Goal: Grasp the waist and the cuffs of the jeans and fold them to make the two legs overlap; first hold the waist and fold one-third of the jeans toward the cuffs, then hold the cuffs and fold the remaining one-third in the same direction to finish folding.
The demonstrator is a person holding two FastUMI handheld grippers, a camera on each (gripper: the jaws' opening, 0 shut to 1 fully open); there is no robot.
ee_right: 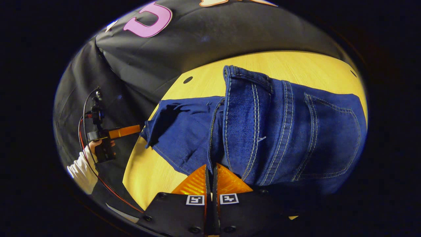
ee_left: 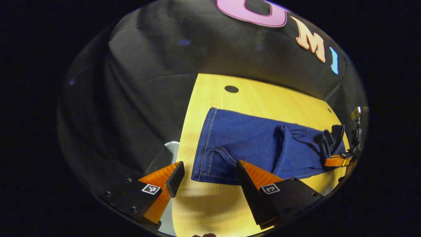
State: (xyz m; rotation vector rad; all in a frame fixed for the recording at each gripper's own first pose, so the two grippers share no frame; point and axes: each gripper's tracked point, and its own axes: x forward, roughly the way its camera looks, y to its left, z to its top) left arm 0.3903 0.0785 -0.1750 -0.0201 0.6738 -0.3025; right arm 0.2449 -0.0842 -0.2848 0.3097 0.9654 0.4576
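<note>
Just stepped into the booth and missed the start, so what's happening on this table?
A person is folding jeans on a wooden table. The right hand-held gripper is shut on the waist end, which is lifted over the legs. The left hand-held gripper is open at the cuff end, holding nothing.

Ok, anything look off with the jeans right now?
Slightly. The waist of the jeans stands bunched up where the right gripper pinches it, not flat on the table. The cuff end lies flat.

Jeans (ee_left: 250,144) lie on table (ee_left: 210,204), waist folded over
</note>
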